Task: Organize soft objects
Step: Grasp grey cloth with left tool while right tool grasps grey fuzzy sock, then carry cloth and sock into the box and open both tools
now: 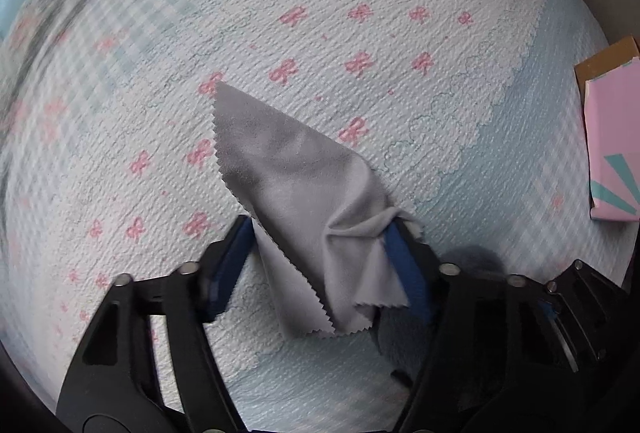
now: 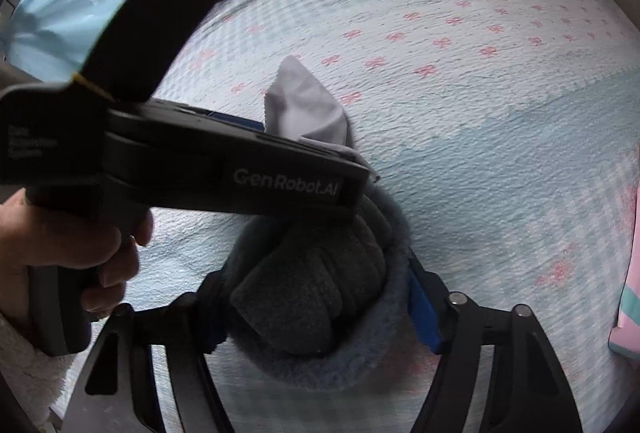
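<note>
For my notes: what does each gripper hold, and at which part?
Left gripper: the grey cloth, one bunched corner against the right jaw; the jaws look apart. Right gripper: the rolled fuzzy socks, around the middle.

Left gripper (image 1: 324,233) jaws parted; right gripper (image 2: 316,281) jaws clamped.

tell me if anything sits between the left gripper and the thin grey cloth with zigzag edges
Nothing visible does. The thin grey zigzag-edged cloth already lies between the left gripper's blue fingers, draped against one blue pad, above the bow-print bedspread.
</note>
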